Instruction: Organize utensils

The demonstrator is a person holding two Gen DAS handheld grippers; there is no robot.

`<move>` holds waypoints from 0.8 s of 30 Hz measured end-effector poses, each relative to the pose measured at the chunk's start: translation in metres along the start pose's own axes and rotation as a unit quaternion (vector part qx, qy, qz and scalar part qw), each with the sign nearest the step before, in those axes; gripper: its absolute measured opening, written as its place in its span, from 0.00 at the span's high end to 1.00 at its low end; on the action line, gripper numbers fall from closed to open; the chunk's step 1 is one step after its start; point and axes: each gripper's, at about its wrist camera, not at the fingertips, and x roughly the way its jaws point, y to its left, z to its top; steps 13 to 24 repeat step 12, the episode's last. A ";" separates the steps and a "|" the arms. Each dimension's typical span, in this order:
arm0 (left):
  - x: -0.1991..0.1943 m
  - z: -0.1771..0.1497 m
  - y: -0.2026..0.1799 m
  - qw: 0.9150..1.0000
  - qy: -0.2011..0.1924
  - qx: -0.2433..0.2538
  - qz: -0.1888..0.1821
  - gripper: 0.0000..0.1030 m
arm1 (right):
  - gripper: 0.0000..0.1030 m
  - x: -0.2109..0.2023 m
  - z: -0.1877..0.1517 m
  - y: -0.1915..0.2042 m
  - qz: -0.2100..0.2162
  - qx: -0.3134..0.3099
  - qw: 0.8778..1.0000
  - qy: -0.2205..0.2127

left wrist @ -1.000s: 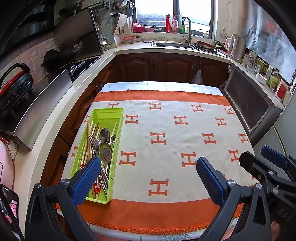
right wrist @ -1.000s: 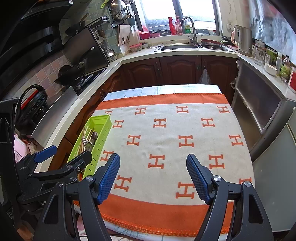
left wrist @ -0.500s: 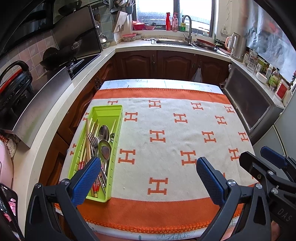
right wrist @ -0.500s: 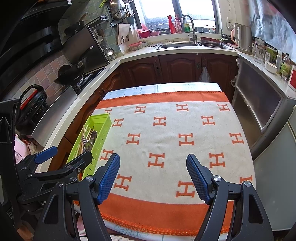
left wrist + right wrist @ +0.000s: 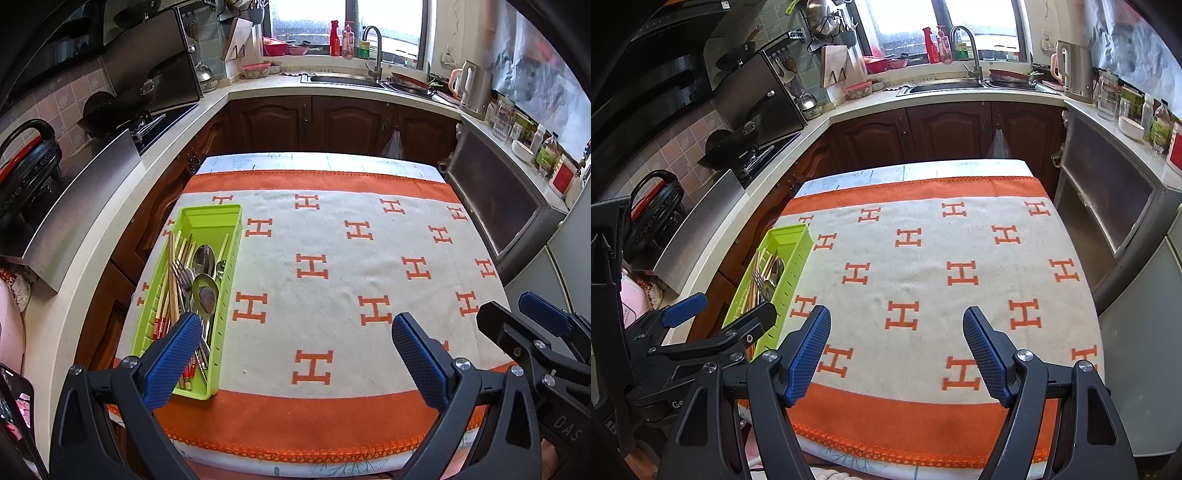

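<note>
A green plastic tray [image 5: 213, 218] lies at the left edge of the table on an orange and cream cloth [image 5: 332, 258]. It holds spoons [image 5: 205, 291], a fork and several chopsticks [image 5: 172, 280]. The tray also shows in the right wrist view [image 5: 792, 240]. My left gripper [image 5: 295, 362] is open and empty, above the front edge of the table, its left finger over the tray's near end. My right gripper [image 5: 897, 350] is open and empty, over the front middle of the cloth.
The table stands in a U-shaped kitchen. A stove with a pan [image 5: 110, 110] is on the left counter, a sink [image 5: 343, 79] at the back, a cabinet [image 5: 502, 206] close on the right. The right gripper shows in the left wrist view [image 5: 532, 332].
Both grippers have shifted slightly; the table and tray sit a little lower in the left wrist view. Both stay open and empty.
</note>
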 end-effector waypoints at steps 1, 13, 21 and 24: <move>0.000 0.001 -0.001 1.000 0.001 0.001 0.000 0.01 | 0.27 0.000 0.000 0.000 0.000 0.000 1.000 0.000; 0.005 0.000 -0.007 1.000 0.014 0.005 0.001 0.01 | 0.27 0.007 -0.017 -0.004 0.003 0.011 1.000 0.006; 0.005 0.000 -0.007 1.000 0.014 0.005 0.001 0.01 | 0.27 0.007 -0.017 -0.004 0.003 0.011 1.000 0.006; 0.005 0.000 -0.007 1.000 0.014 0.005 0.001 0.01 | 0.27 0.007 -0.017 -0.004 0.003 0.011 1.000 0.006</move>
